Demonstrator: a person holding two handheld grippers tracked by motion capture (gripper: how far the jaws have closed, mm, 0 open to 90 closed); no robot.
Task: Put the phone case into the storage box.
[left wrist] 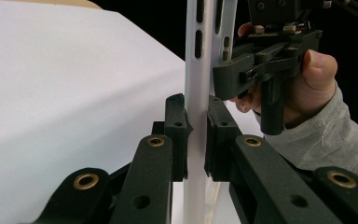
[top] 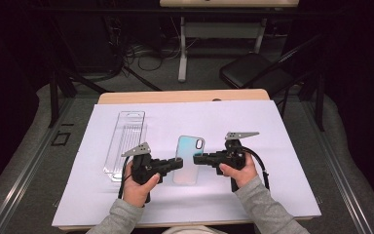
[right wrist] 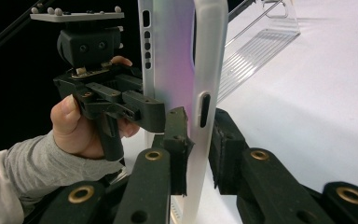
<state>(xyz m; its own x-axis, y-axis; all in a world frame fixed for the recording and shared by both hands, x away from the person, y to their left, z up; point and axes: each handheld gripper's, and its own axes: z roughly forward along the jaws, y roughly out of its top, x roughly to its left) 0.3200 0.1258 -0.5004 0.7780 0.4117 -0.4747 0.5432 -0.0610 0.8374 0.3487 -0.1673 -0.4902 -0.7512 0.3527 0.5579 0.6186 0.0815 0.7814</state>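
Phone case (top: 189, 158), iridescent back with white rim, is held between the two grippers above the white sheet (top: 272, 195) on the table, near the person's edge. Left gripper (top: 177, 164) pinches the case's left long edge; right gripper (top: 197, 158) meets the right long edge near the camera cut-out.

Left gripper view: own jaws nearly together, pads pressed on both faces of the white rim (left wrist: 196, 116), case seen edge-on and upright. Beyond it, the right gripper (left wrist: 223, 79) in its hand, grey sleeve behind.

Right gripper view: the left pad touches the rim (right wrist: 204, 93); a narrow gap shows at the right pad, so a firm clamp cannot be confirmed. This view adds the iridescent inner face and the side slots, which the left gripper view lacks. Left gripper (right wrist: 161, 114) shows beyond.

High view, farther off: clear plastic package (top: 124, 144) lying flat on the sheet, left of the case, apart from it.
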